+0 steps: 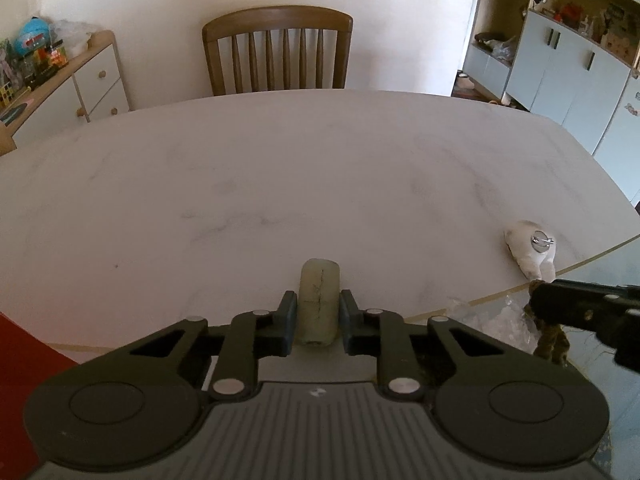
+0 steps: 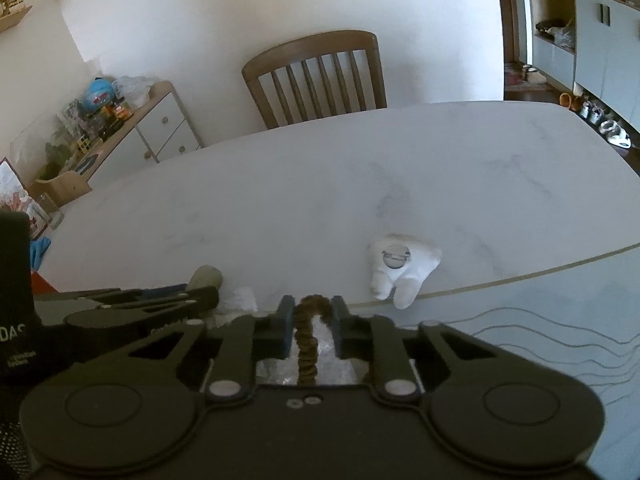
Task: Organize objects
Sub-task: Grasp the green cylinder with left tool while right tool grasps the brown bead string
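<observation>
Objects to organize: three are seen, namely a pale cylindrical piece (image 1: 319,304), a brown scrunchie-like fabric loop (image 2: 310,340) and a small white plush toy with a round metal clip (image 2: 400,270).
Pale cylindrical piece: it is clamped between the pads of the left gripper (image 1: 319,312), over the near edge of the desk (image 1: 280,184); whether it is lifted clear cannot be told.
Brown loop: it is pinched by the right gripper (image 2: 310,320), whose jaws are closed on it, above crinkled clear plastic (image 2: 320,360) at the near edge.
White plush toy: it lies untouched on the desk, just beside the thin line that marks off a glassy grey surface (image 2: 540,320), well apart from both grippers.
Done so far: two items are judged to be gripped, one per gripper; no item is seen placed anywhere as sorted.
Destination: no tray, box or bin is visible in either view.
Left to do: both held items are judged to need setting down, and the plush toy collecting afterwards.
Progress: early, as judged.
</observation>
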`<state>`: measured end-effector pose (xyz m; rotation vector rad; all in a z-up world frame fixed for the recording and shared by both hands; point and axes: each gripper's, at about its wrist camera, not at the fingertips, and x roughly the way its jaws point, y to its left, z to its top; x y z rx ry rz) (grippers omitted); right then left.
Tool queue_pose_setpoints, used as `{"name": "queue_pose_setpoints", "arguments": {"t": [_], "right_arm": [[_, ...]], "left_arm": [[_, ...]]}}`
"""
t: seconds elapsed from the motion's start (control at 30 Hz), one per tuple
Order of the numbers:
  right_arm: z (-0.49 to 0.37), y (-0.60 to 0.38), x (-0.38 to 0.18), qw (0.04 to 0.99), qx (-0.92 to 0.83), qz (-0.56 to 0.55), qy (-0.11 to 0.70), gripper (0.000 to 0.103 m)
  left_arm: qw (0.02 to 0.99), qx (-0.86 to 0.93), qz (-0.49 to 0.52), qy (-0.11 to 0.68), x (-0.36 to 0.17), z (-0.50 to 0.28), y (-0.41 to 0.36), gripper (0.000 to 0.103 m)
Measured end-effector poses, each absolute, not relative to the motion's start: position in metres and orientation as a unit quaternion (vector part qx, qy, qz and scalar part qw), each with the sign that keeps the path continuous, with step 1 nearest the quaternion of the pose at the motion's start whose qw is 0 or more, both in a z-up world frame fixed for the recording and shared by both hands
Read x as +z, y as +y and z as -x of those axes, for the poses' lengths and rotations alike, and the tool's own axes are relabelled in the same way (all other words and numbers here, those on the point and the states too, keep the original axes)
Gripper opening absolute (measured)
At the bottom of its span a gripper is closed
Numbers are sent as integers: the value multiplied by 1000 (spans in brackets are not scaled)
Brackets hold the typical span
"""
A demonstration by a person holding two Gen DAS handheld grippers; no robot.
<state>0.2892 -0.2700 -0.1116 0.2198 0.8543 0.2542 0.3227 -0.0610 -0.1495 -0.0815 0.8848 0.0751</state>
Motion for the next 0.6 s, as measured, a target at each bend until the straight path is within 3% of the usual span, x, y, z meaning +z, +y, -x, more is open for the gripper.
{"name": "queue_pose_setpoints", "arguments": {"t": [0.6], "right_arm": [[-244,-308,-81,908,107,-126,386,6]], "left_arm": [[902,18,81,423,-110,-287,-65,20]]}}
